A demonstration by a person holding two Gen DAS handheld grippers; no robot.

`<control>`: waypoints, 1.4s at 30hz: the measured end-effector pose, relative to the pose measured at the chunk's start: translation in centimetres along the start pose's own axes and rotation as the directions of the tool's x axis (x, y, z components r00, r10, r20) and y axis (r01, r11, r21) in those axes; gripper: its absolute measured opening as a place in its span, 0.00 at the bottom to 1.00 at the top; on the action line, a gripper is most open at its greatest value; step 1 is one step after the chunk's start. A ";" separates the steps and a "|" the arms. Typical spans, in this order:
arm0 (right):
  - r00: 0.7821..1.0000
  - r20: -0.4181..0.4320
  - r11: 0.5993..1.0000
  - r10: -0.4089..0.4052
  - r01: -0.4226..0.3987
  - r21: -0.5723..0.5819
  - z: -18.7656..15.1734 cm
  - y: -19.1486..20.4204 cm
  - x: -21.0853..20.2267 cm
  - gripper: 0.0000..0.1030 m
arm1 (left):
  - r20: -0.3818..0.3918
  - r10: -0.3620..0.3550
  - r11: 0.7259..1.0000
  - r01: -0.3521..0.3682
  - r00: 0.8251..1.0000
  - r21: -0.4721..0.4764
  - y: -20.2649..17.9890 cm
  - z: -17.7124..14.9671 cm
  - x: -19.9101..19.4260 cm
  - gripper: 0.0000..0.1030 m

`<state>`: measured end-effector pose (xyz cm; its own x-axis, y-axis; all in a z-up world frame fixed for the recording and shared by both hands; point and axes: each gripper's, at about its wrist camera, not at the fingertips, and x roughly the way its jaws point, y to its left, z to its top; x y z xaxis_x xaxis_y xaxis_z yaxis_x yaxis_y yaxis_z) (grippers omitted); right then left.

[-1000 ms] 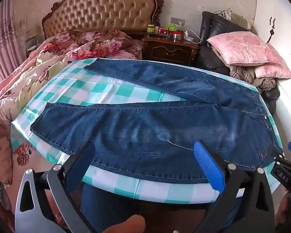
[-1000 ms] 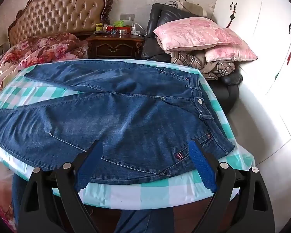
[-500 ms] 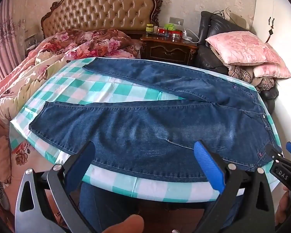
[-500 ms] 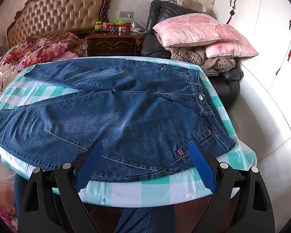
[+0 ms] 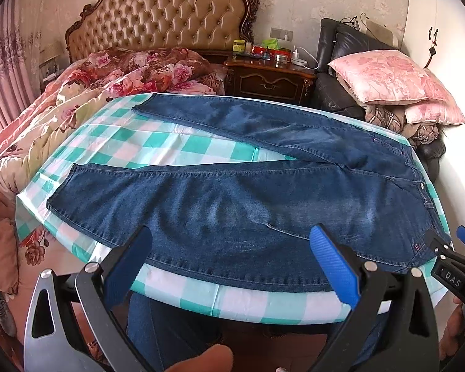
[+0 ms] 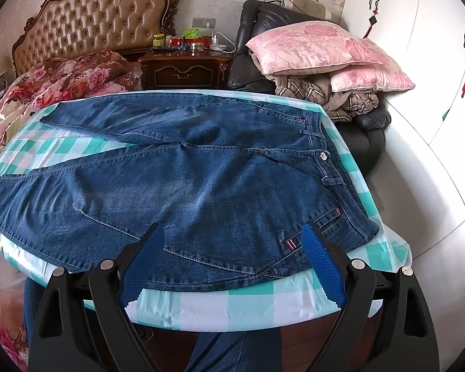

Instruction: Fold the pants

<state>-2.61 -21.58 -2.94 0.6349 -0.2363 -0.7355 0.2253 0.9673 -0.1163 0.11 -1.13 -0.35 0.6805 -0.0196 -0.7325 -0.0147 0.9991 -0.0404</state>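
Observation:
Blue jeans (image 5: 232, 198) lie flat on a table with a green-and-white checked cloth (image 5: 183, 145), legs spread apart to the left, waistband to the right. They also show in the right wrist view (image 6: 201, 186). My left gripper (image 5: 229, 266) is open and empty, above the near edge of the near leg. My right gripper (image 6: 232, 263) is open and empty, above the near edge by the hip pocket (image 6: 313, 232). The right gripper's tip shows at the right of the left wrist view (image 5: 452, 257).
A bed with a floral quilt (image 5: 77, 93) lies left of the table. A nightstand (image 5: 269, 80) and a dark chair stacked with pink pillows (image 5: 387, 83) stand behind. White wardrobe doors (image 6: 434, 62) are on the right. The person's legs (image 6: 220, 353) are below the table edge.
Both grippers have shifted slightly toward the table's near edge; the jeans sit a little lower and closer in view. The jeans have not moved.

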 end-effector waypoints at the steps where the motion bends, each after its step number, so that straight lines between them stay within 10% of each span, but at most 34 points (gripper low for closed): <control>1: 1.000 0.000 1.000 0.000 0.000 0.001 0.0 0.0 0.0 0.84 | 0.000 -0.001 1.000 0.001 1.000 0.000 0.0 0.0 0.0 0.99; 42: 1.000 -0.004 1.000 -0.004 0.004 0.006 0.0 0.1 0.1 0.84 | -0.005 -0.001 1.000 0.001 1.000 -0.014 0.4 -0.2 0.7 0.99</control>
<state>-2.53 -21.55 -3.05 0.6310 -0.2394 -0.7380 0.2324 0.9658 -0.1146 0.42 -0.71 -0.97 0.6771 -0.0207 -0.7356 -0.0245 0.9984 -0.0506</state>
